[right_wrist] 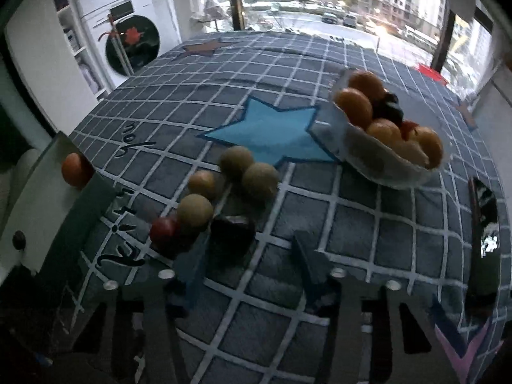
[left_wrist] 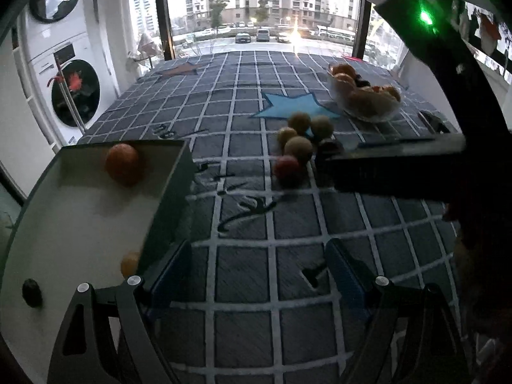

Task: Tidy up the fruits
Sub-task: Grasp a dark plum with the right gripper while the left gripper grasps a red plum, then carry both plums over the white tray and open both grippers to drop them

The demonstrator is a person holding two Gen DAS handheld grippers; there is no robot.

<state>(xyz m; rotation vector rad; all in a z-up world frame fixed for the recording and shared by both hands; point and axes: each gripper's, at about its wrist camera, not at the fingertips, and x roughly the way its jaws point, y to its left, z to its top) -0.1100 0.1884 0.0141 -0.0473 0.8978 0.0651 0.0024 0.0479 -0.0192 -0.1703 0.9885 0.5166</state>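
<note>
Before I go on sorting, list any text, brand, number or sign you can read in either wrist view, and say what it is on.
No text can be read for certain.
Dark cursive writing printed on the checked tablecloth, near the white tray: stylised and skewed, not legible.
Control panel on the washing machine: too small and blurred.
Blue star on the cloth: a shape only, no lettering.

Both views dim indoors; daylight enters only from the window [left_wrist: 262, 9] at 12 o'clock. Glare spot on the street outside [left_wrist: 296, 36], 12 o'clock in left view, 1 o'clock in right view. Green LED flare [left_wrist: 425, 17] at 1 o'clock, left view. Tablecloth [right_wrist: 320, 224] grid bows strongly toward the edges; corners vignette black. Right gripper [right_wrist: 252, 272] motion-blurred, soft. Fruit cluster [right_wrist: 224, 185] casts faint shadows toward 6 o'clock.
</note>
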